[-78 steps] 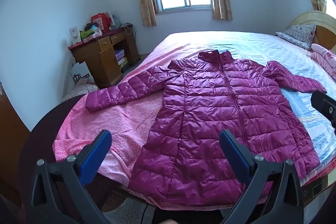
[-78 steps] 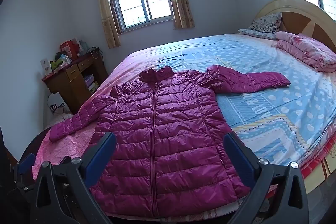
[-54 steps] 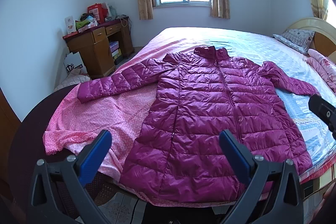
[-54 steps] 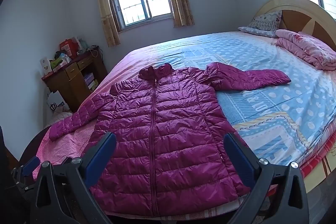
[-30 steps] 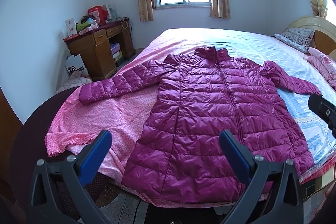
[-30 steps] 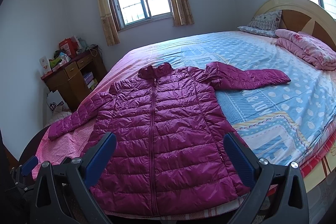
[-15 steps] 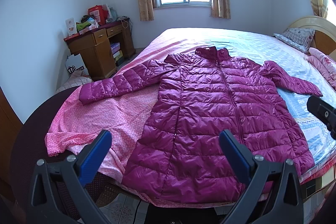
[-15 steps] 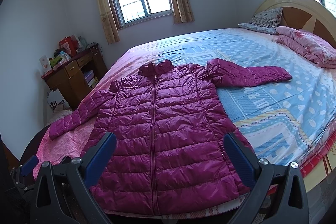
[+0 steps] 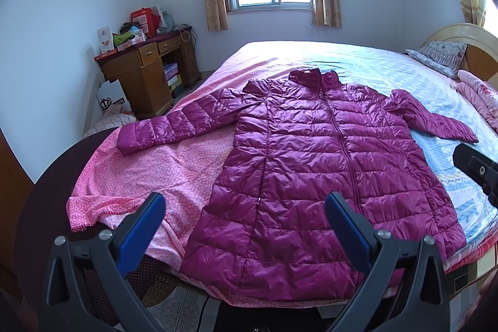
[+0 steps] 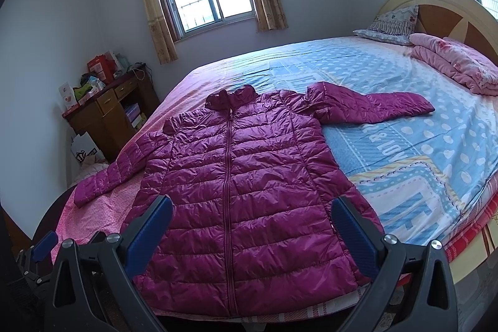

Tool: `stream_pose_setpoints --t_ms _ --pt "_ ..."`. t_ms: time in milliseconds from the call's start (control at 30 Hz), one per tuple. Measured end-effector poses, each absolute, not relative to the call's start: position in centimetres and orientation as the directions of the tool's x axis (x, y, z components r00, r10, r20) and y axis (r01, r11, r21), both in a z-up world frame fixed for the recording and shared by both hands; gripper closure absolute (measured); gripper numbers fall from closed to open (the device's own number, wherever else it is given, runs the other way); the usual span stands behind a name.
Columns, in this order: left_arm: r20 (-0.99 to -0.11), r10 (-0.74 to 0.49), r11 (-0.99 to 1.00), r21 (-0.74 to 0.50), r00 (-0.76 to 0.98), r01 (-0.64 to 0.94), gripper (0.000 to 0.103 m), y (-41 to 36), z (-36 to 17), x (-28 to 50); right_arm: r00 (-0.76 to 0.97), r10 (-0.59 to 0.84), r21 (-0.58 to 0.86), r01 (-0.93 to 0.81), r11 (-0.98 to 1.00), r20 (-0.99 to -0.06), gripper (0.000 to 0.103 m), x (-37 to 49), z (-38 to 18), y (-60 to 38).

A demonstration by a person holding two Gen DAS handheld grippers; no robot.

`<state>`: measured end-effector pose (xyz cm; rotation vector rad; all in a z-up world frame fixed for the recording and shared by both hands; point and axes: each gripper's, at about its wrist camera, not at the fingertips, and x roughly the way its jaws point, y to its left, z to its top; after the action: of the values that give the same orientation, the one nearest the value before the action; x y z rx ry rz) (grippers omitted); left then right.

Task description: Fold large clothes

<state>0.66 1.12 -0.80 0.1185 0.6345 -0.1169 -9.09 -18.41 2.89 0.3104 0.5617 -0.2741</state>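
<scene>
Hovering at bed point(image 10: 404, 126) foot: left claw point(image 9: 242, 223) and right claw point(image 10: 252, 226) both released, empty. Jacket point(image 9: 326, 164) flat ahead, zipper axis 6-to-12 o'clock, hem nearest. Sleeve point(image 9: 174, 126) at 10 o'clock nearer left claw; sleeve point(image 10: 373, 108) at 2 o'clock nearer right.

We count one jacket point(image 9: 326, 170) with two sleeves, on one bed point(image 10: 404, 120). We see two hand-held grippers: left point(image 9: 244, 226), right point(image 10: 252, 226). One pillow point(image 10: 392, 24), one folded blanket point(image 10: 454, 61), one bench point(image 9: 146, 73), two windows.
</scene>
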Motion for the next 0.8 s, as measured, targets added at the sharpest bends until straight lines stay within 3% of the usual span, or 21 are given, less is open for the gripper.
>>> stream_pose_setpoints --t_ms 600,800 --pt "-0.603 -0.064 0.987 0.078 0.795 0.138 0.0 1.8 -1.2 0.9 0.81 -0.163 0.224 0.34 0.913 -0.564 0.001 -9.0 2.5 -18.7" --pt "-0.62 -0.092 0.985 0.059 0.779 0.163 0.0 1.8 -2.7 1.6 0.834 -0.18 0.216 0.333 0.918 -0.522 0.001 -8.7 1.6 -20.1"
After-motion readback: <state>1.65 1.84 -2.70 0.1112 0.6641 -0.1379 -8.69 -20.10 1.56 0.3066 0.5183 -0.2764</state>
